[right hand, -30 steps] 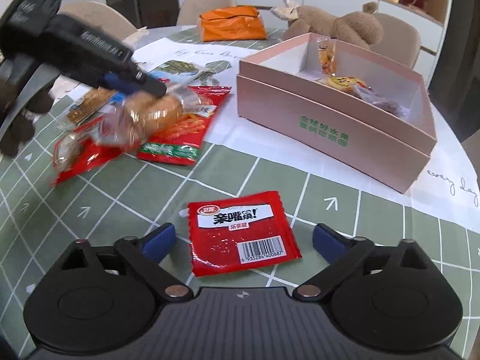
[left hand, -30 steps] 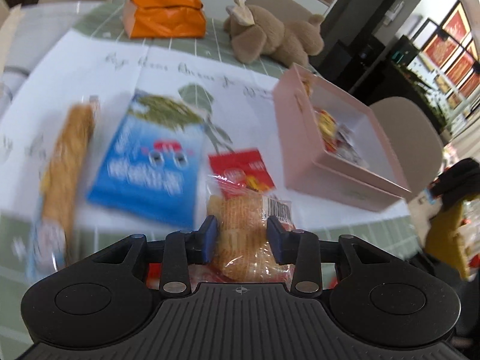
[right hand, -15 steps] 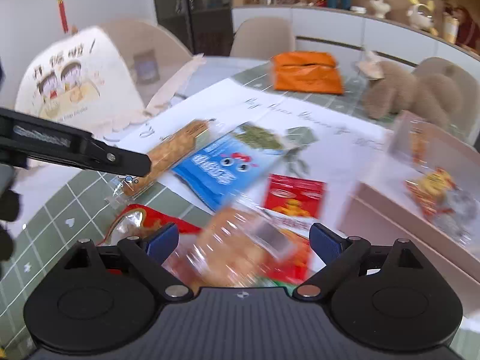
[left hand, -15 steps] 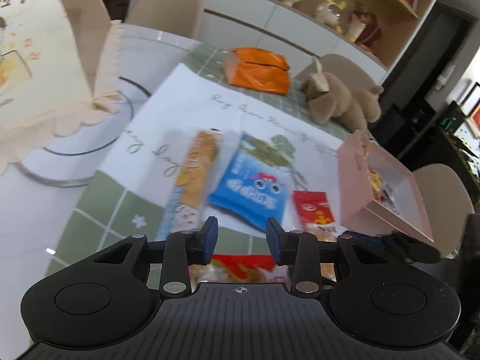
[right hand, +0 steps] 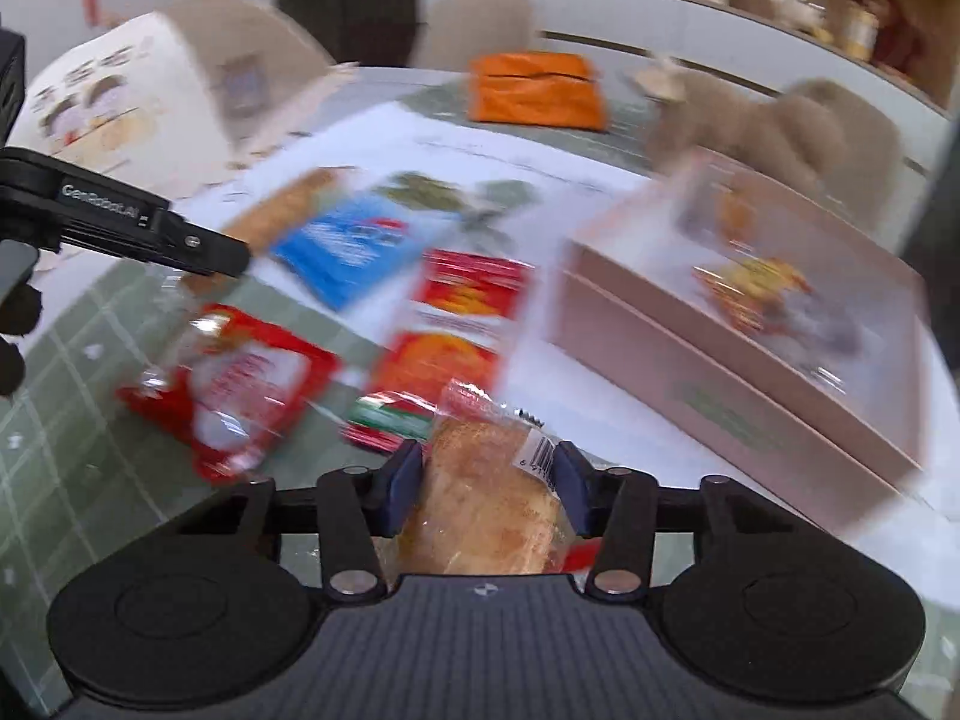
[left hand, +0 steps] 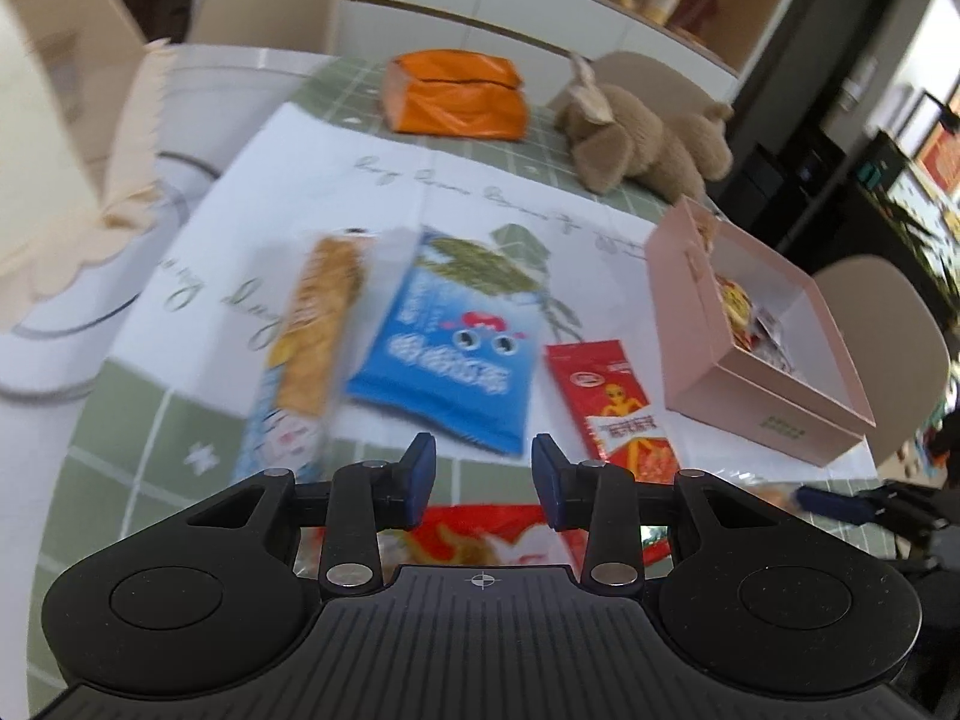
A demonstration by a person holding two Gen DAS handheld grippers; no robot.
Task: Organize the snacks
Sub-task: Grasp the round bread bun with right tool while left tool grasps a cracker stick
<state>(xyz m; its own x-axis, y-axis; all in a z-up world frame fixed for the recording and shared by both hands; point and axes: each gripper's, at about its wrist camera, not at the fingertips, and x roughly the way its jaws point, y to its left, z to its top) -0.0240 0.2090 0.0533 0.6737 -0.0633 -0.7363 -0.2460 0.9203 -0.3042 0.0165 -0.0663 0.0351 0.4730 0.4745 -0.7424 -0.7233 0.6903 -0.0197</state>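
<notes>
Here the right gripper (right hand: 487, 483) is seen in its own view clenched on a clear-wrapped bread packet (right hand: 486, 510), its jaws having just been closing onto it above the table's near edge. Only a blurred sliver of that packet is caught at the right of the left wrist view. The left gripper (left hand: 483, 481) is shown there with jaws parted and nothing gripped, a red packet (left hand: 480, 537) lying beneath. The pink box (left hand: 762, 354), holding a few snacks, is placed toward the table's right edge.
</notes>
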